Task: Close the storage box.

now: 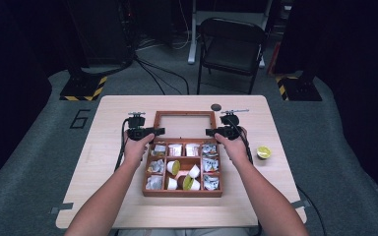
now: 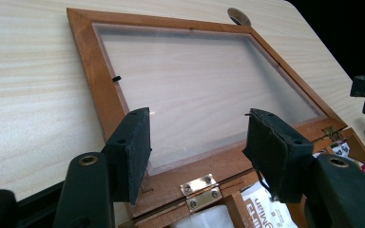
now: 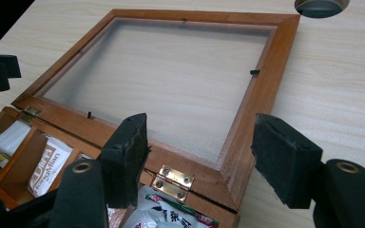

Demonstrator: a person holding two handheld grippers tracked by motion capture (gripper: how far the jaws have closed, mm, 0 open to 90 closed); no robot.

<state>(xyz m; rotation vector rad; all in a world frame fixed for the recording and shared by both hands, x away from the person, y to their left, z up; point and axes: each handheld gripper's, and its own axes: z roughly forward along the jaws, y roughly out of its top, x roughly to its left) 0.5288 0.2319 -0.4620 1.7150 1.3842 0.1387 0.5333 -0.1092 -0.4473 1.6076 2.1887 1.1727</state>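
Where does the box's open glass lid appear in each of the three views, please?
High view: lid flat on the table, centre, behind the box.
Left gripper view: lid beyond the left tool.
Right gripper view: lid beyond the right tool.
Shared landmark: dark disc past the lid's far corner.

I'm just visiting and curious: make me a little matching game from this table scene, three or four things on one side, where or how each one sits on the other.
Things:
1. lid
2. yellow-green cup
3. left gripper
4. dark round disc

Places or states:
a. alone on the table, right of the box
b. jaws open over the hinge side
c. folded back flat on the table
d. just beyond the lid's far right corner

Pairs: 1-c, 2-a, 3-b, 4-d
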